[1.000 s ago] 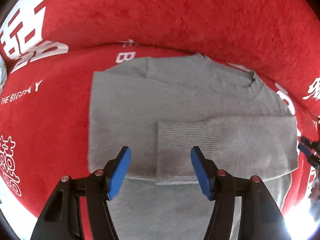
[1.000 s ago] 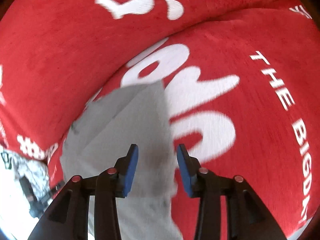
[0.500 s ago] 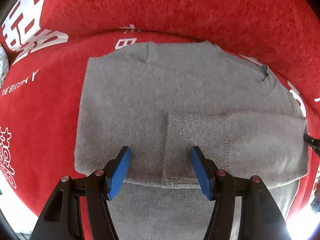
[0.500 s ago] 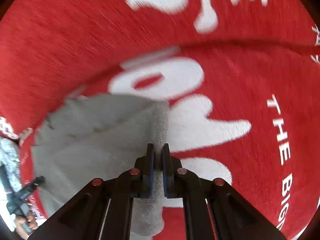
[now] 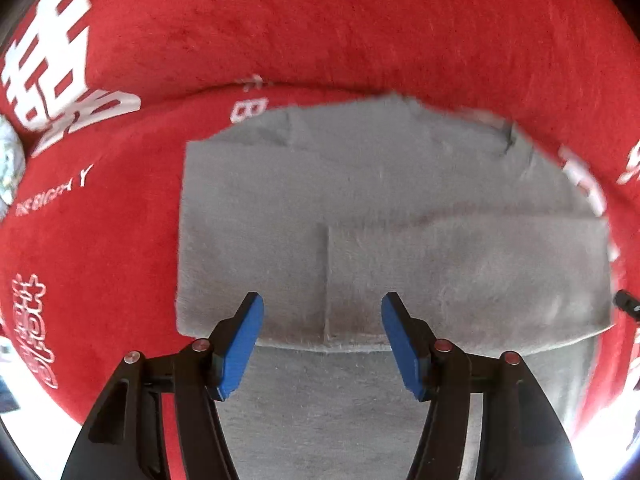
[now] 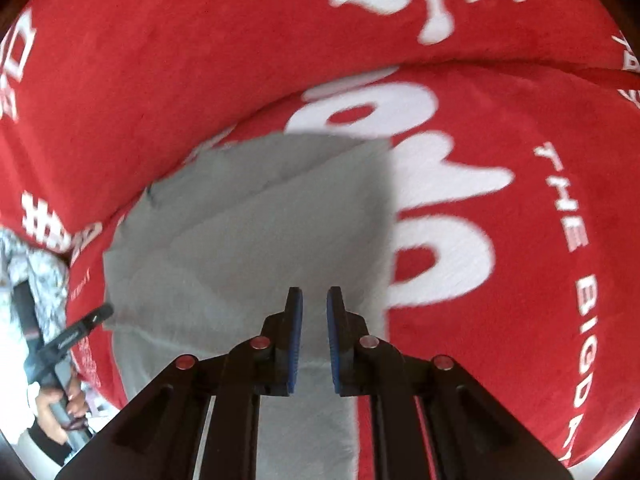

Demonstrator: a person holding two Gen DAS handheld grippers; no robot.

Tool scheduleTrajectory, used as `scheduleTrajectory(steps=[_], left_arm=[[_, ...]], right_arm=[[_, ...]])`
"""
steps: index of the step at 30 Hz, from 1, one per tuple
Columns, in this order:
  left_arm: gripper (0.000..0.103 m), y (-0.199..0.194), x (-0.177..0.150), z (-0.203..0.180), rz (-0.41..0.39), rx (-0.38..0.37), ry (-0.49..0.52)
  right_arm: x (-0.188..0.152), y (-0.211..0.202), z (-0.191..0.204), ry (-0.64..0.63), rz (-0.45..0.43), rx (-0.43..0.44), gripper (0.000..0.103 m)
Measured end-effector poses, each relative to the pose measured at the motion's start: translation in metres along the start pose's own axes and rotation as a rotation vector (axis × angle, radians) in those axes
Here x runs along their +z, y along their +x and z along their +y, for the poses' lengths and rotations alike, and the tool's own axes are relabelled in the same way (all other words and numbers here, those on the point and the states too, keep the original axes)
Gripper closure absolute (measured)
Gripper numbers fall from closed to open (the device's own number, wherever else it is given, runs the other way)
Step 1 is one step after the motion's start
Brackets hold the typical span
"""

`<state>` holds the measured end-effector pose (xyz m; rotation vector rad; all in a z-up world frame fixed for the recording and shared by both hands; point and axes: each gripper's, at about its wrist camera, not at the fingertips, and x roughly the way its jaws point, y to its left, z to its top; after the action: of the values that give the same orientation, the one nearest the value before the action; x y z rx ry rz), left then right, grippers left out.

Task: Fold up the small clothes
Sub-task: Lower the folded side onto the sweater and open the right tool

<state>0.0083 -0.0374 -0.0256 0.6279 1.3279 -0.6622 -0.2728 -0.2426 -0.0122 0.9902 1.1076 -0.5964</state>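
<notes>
Your left gripper hangs released over the fuzzy grey knitted sweater; your right gripper, nearly clenched, holds nothing above its edge.

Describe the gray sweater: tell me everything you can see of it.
The sweater is gray, soft and fuzzy, lying mostly flat on the red blanket with white lettering. One sleeve is folded across the body, its cuff near the middle. The left gripper hangs open above the cuff, apparently not touching. The right gripper, whose jaws have just been closing, stands nearly shut at the right edge with gray fabric between its jaws.
</notes>
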Motion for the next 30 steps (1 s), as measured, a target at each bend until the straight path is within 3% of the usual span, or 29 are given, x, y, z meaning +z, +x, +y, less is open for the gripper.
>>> scheduleTrajectory(steps=[3, 5, 7, 13, 23, 30], left_arm=[[0.04, 0.014, -0.009, 0.003, 0.02, 0.011, -0.032], [0.04, 0.012, -0.01, 0.008, 0.02, -0.004, -0.059], [0.031, 0.01, -0.011, 0.012, 0.039, 0.008, -0.063], [0.031, 0.0, -0.017, 0.014, 0.062, 0.059, -0.042], [0.031, -0.015, -0.028, 0.002, 0.078, 0.043, -0.033], [0.031, -0.025, -0.033, -0.012, 0.082, 0.047, -0.002]], right_arm=[[-0.01, 0.021, 0.0, -0.018, 0.055, -0.056, 0.092], [-0.013, 0.022, -0.006, -0.016, 0.042, -0.037, 0.094], [-0.017, 0.016, -0.011, -0.01, 0.045, -0.028, 0.094], [-0.019, -0.002, -0.013, 0.025, 0.06, -0.025, 0.089], [-0.041, -0.017, -0.005, 0.045, 0.107, 0.021, 0.088], [-0.046, -0.011, 0.004, 0.069, 0.122, 0.041, 0.082]])
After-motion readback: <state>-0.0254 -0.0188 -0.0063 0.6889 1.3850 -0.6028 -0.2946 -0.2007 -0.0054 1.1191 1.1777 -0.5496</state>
